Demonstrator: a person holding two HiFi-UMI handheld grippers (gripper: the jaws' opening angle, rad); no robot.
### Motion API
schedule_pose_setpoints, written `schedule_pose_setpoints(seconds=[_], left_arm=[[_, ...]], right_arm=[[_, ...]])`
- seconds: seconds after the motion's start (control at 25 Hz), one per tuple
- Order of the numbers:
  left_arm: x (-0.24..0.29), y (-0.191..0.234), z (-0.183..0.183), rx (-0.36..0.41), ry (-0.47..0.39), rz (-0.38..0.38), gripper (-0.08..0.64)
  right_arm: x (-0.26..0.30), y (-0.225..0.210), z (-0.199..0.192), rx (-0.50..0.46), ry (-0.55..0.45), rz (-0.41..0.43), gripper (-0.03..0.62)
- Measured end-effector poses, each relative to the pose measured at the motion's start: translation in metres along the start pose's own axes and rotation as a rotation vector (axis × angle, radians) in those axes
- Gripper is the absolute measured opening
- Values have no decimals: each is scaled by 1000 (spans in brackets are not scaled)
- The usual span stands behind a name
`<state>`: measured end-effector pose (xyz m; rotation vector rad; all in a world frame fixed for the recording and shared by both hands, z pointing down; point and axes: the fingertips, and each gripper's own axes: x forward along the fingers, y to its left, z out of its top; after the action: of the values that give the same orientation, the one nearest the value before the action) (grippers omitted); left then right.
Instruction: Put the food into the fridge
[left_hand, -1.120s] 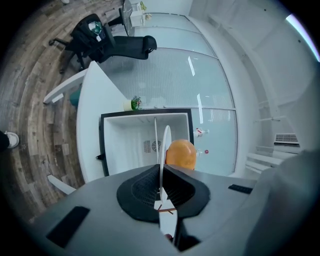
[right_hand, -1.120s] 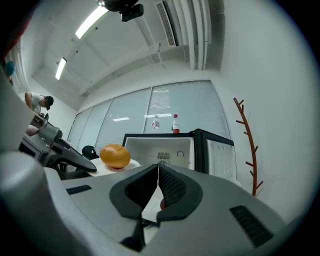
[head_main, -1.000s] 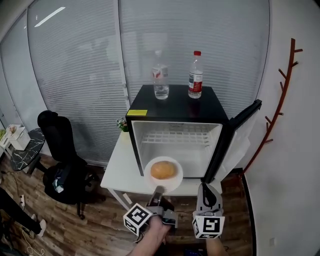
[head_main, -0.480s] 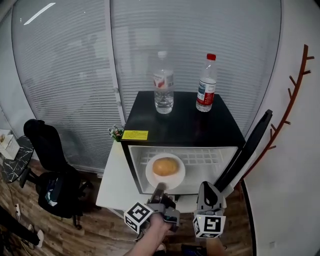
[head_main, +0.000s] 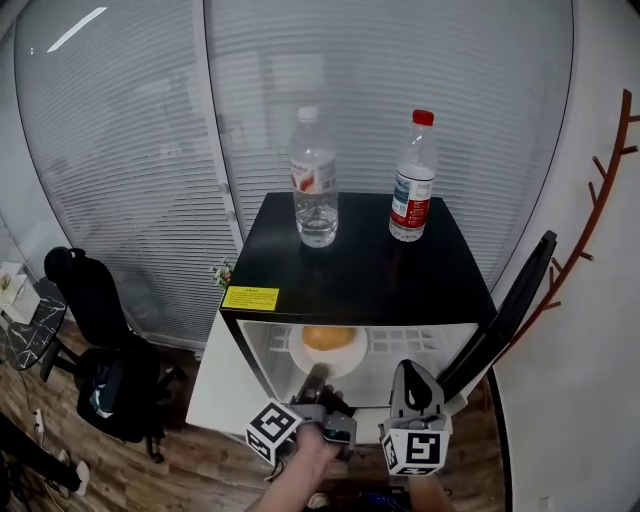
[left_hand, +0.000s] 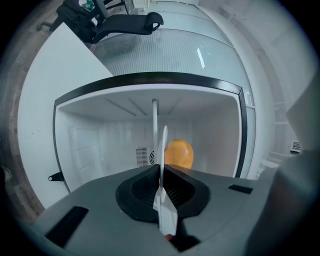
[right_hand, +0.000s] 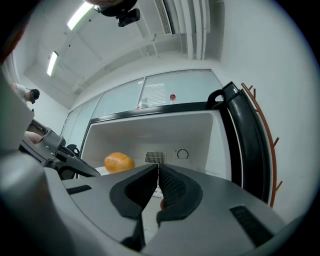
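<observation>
A round orange bun (head_main: 328, 337) lies on a white plate (head_main: 330, 358). My left gripper (head_main: 316, 380) is shut on the plate's near rim and holds it level inside the open black mini fridge (head_main: 350, 275). In the left gripper view the plate (left_hand: 161, 145) stands edge-on between the jaws, with the bun (left_hand: 178, 153) beyond it and the fridge's white back wall behind. My right gripper (head_main: 413, 378) hangs shut and empty just right of the left one, in front of the fridge mouth. In the right gripper view (right_hand: 157, 170) it faces the white inside, with the bun (right_hand: 119, 162) at left.
The fridge door (head_main: 508, 305) stands swung open at the right. A clear water bottle (head_main: 315, 190) and a red-capped bottle (head_main: 411, 178) stand on the fridge top. The fridge sits on a white table (head_main: 208, 385). A black office chair (head_main: 95, 330) is at left, a red coat rack (head_main: 595, 215) at right.
Both grippers have moved forward toward the fridge. The plate with the bun went from in front of the opening to inside it, now partly hidden under the fridge top.
</observation>
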<state>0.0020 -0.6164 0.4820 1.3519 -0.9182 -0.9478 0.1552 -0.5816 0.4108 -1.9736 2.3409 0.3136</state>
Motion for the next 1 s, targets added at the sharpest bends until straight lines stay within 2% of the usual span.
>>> schedule_pose_setpoints(seconds=[0.36, 0.88, 1.0], left_arm=[[19, -9, 2, 18, -61, -24, 35], [30, -7, 3, 13, -87, -42, 37], [29, -13, 3, 16, -85, -86, 80]], right_arm=[[23, -6, 5, 21, -35, 73, 28], [32, -11, 5, 26, -39, 91, 28], [31, -10, 5, 27, -40, 92, 28]])
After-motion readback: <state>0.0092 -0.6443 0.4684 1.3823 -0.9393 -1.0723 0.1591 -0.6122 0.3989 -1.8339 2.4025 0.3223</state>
